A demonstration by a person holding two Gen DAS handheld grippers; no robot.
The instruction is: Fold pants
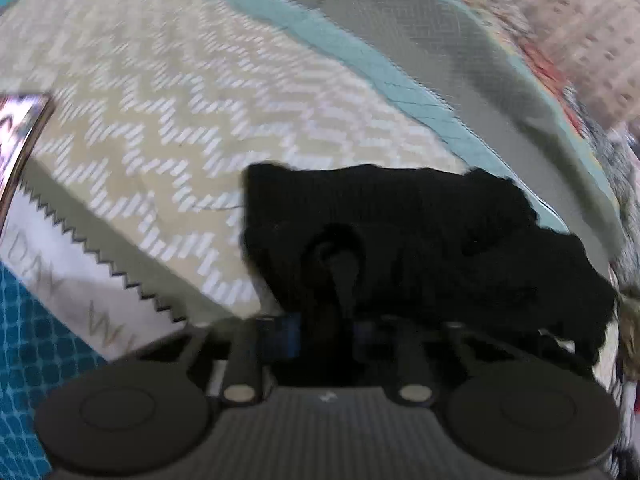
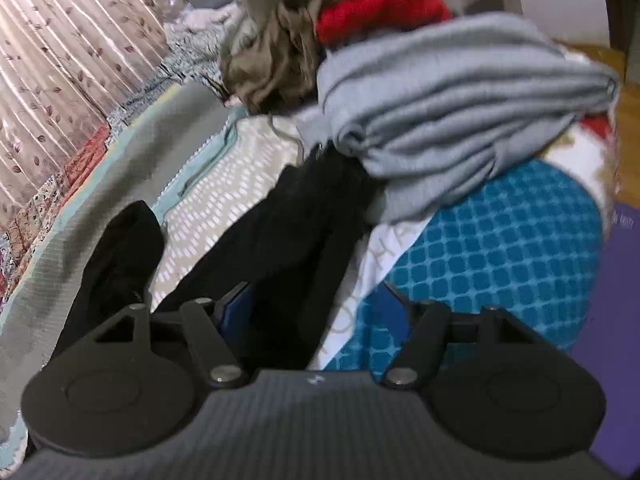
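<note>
The black pants lie bunched on the patterned bedspread, right in front of my left gripper. Its blue-padded fingers are close together with black cloth between and over them. In the right wrist view a long black pant leg runs from a clothes pile down between my right gripper's fingers, which stand wide apart; another black fold lies to the left. The left gripper's fingertips are hidden by the cloth.
A pile of clothes stands ahead of the right gripper: a grey folded garment, a red one, a brown one. A blue patterned cloth lies right. A curtain hangs left. A shiny object is at the left edge.
</note>
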